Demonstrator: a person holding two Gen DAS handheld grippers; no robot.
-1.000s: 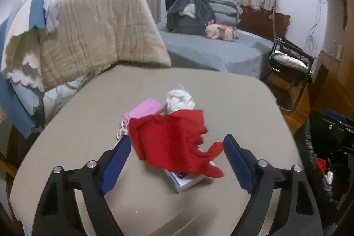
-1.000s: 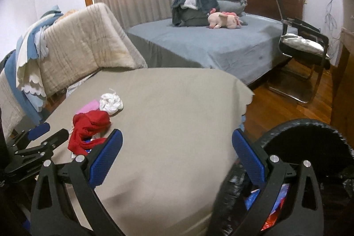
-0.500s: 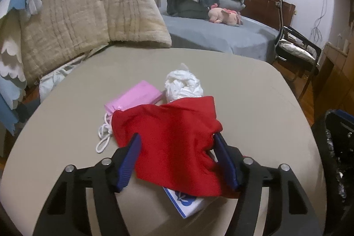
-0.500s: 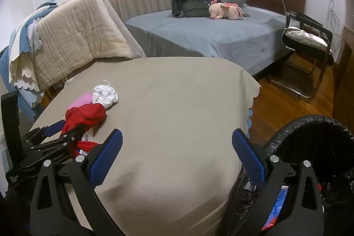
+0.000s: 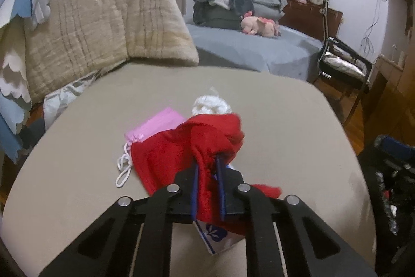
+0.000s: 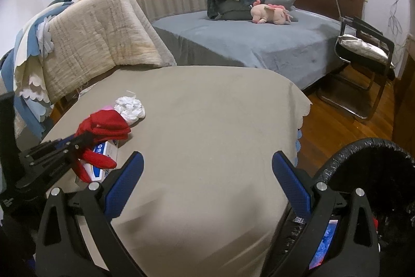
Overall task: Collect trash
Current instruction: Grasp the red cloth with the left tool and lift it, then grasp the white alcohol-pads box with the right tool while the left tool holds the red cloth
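Since a second ago the left hand-held gripper point(image 5: 207, 168) has advanced and just closed, now clenching the red cloth point(image 5: 186, 147) bunched on the table point(image 5: 285, 121), while the right hand-held gripper point(image 6: 207, 170) hangs released; next, probably lifting it toward the black-lined bin point(image 6: 363, 155).

left tool point(image 5: 207, 173) pinching red cloth point(image 5: 181, 147), table point(image 5: 285, 126)

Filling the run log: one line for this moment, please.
left gripper: jaws just closed, pinching red cloth on table | right gripper: open, empty | trash bin: at right
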